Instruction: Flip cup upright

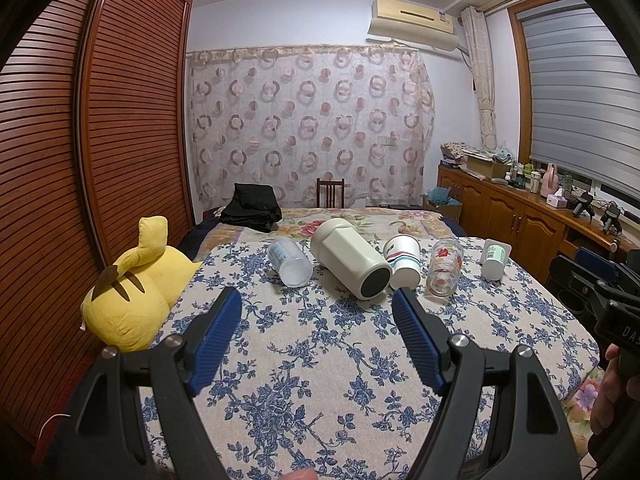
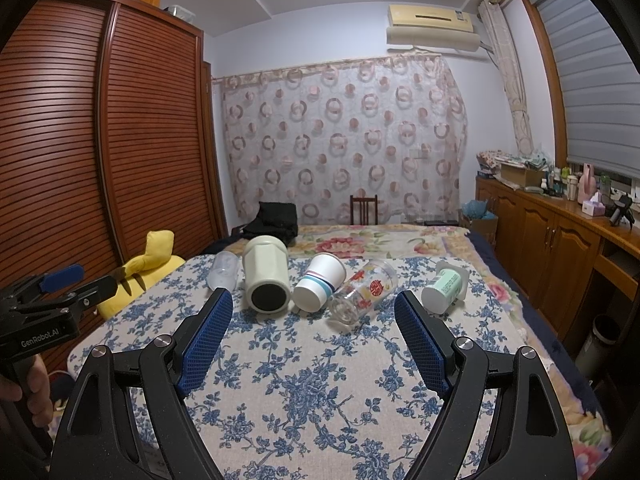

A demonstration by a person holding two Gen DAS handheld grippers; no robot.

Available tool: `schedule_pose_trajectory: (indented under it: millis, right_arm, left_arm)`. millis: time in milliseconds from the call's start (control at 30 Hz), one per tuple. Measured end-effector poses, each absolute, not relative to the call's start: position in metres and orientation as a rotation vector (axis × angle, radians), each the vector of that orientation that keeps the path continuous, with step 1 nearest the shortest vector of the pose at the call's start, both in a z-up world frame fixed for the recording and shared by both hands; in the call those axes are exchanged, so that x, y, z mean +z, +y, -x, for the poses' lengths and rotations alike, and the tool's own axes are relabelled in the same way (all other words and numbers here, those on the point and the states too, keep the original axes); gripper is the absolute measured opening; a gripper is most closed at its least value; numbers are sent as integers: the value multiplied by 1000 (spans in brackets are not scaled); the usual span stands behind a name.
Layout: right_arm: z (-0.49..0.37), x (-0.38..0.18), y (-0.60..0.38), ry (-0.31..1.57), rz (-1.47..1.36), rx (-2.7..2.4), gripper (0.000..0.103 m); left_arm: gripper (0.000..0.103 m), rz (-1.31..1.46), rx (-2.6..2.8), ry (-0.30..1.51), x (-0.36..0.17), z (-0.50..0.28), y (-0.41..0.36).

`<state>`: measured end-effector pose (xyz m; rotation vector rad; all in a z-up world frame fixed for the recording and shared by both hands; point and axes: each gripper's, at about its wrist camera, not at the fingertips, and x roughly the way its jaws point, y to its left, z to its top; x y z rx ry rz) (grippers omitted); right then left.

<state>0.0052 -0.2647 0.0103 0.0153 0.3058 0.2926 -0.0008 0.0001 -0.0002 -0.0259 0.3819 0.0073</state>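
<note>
Several cups lie on their sides in a row on the blue-flowered cloth (image 1: 320,360): a clear plastic cup (image 1: 290,262) (image 2: 223,270), a cream mug (image 1: 350,258) (image 2: 267,276), a striped paper cup (image 1: 405,262) (image 2: 319,288), a flower-printed glass (image 1: 444,266) (image 2: 362,292) and a green-labelled white cup (image 1: 495,259) (image 2: 444,286). My left gripper (image 1: 318,300) is open and empty, short of the mug. My right gripper (image 2: 314,304) is open and empty, short of the paper cup and glass.
A yellow plush toy (image 1: 136,292) lies at the cloth's left edge. A black bag (image 1: 252,208) sits on the bed behind. A wooden wardrobe (image 1: 100,140) stands left; a cluttered sideboard (image 1: 520,208) stands right. Each gripper shows in the other's view (image 1: 600,292) (image 2: 52,300).
</note>
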Motion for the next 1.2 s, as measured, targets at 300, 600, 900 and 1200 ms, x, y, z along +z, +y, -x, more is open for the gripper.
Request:
schedule_pose_trajectory:
  millis: [300,600,900,1200]
  right_arm:
    - [-5,10,-266,309,-17,293,85]
    - [-20,-3,-257,352,3,331,85]
    - [-50,-20,-239,400,55,371,85]
    - [-92,-34,-221,476,79,426,85]
  left_arm:
    - [78,29,3,402,1,-1,7]
    - [78,7,-8,492,-19,-28,5]
    - [78,-6,5,574,-42,-63,25]
    - [78,7,-7,645,-58,-99,48]
